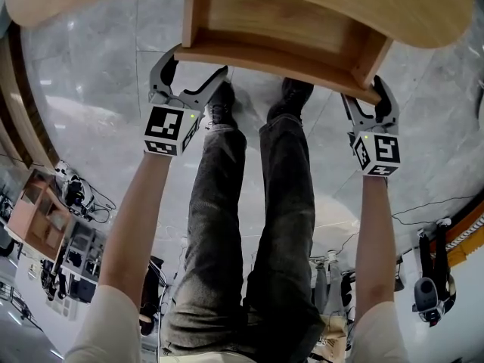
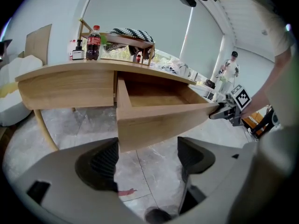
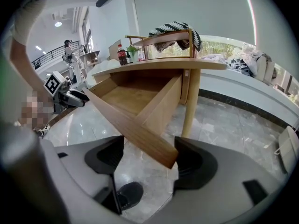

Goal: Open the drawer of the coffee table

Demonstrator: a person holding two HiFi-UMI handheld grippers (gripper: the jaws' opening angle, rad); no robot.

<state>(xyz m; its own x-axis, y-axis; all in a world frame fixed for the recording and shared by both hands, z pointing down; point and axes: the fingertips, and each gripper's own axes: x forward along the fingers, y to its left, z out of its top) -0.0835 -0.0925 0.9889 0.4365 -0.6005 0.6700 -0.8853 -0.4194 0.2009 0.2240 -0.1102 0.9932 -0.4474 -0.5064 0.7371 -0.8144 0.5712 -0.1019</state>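
The drawer (image 1: 280, 29) stands well out from under the coffee table (image 1: 431, 13), its wooden tray bare. The left gripper (image 1: 195, 66) is spread wide at the front panel's left corner, clamping nothing; the right gripper (image 1: 368, 97) is likewise released, with the panel's right corner sitting between its jaws. If more travel is wanted, both should pull level and together, straight back (a lopsided tug would likely skew the drawer on its slides). No handle shows on the front, the runners are hidden beneath the top, and whether the right-hand pad actually touches the wood is hard to say.
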